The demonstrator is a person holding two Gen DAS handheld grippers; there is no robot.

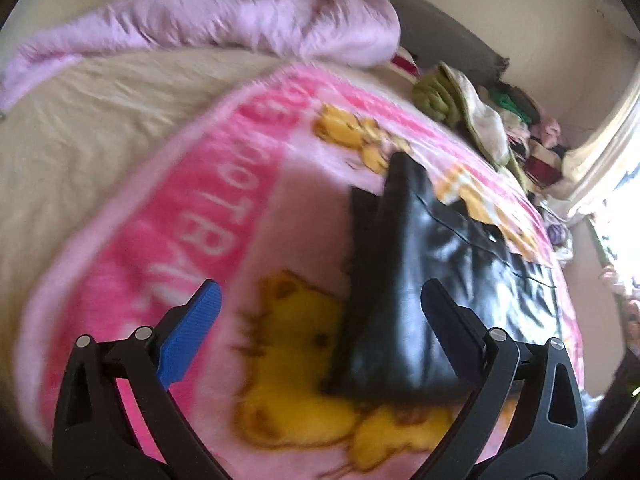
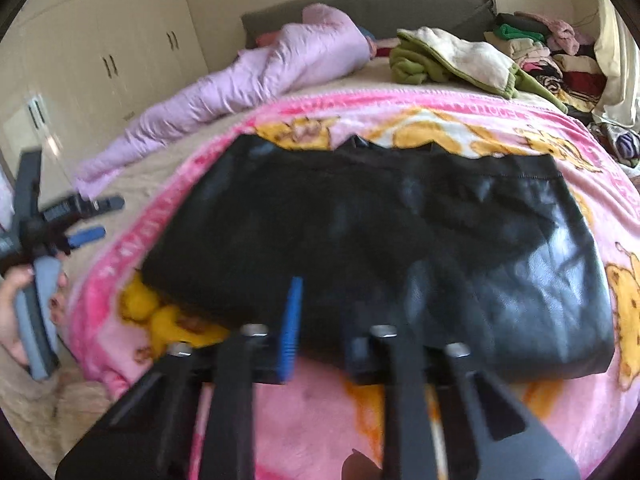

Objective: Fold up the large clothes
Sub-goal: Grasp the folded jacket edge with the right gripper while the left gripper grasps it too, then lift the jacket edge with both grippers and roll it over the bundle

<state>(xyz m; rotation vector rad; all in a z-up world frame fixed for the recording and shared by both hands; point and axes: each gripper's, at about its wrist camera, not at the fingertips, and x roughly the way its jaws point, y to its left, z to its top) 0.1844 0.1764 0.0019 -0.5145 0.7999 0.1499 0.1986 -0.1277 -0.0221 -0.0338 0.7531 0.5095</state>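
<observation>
Leather garment, black and folded, is lying across my pink blanket's near edge. My right claw is narrowing at its hem, grip unclear; my left claw is hovering spread. Slick layers risk sliding apart if I'm pinching only one.

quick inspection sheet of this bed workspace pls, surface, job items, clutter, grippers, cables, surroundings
surface: pink cartoon blanket spread over a beige bed sheet.
job's things: black leather-look garment lying flat on the blanket.
clutter: lilac quilt bunched near the headboard; green and cream garment; stacked clothes at the far corner.
grippers: left gripper open, the garment's edge between its fingers; right gripper at the garment's near edge, jaws blurred.
cables: nothing seen.
surroundings: cream wardrobe doors, grey headboard.
</observation>
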